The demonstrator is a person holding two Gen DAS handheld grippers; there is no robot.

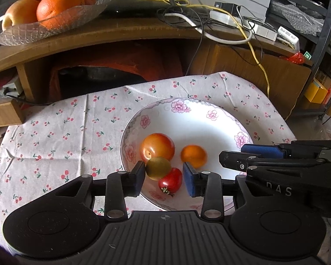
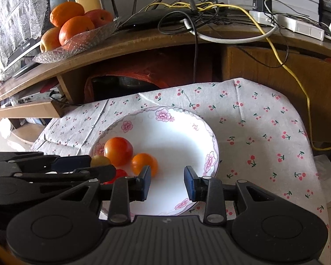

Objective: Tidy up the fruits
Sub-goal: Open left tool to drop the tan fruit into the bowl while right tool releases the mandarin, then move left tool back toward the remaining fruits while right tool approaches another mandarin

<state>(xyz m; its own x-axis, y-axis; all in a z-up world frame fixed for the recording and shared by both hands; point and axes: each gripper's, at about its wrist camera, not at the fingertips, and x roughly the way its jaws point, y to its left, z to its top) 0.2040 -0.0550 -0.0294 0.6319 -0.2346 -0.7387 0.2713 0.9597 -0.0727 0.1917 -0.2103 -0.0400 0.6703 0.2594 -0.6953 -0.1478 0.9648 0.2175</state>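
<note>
A white plate with pink flowers (image 1: 209,128) (image 2: 187,132) sits on a cherry-print cloth (image 1: 61,137). In the plate are a large red-orange fruit (image 1: 157,146) (image 2: 118,151), a small orange (image 1: 193,156) (image 2: 144,164), a yellow-green fruit (image 1: 158,168) (image 2: 100,160) and a small red tomato (image 1: 170,183). My left gripper (image 1: 164,180) (image 2: 100,164) is open over the plate's near side. The yellow-green fruit sits against its left pad and the tomato lies below the gap. My right gripper (image 2: 168,182) (image 1: 231,152) is open over the bare white middle, its left finger beside the small orange.
A glass dish (image 1: 44,31) (image 2: 77,44) heaped with oranges and apples stands on a curved wooden shelf (image 1: 121,33) behind the table. Tangled cables, a router and power strips lie along the shelf to the right. A dark recess sits under the shelf.
</note>
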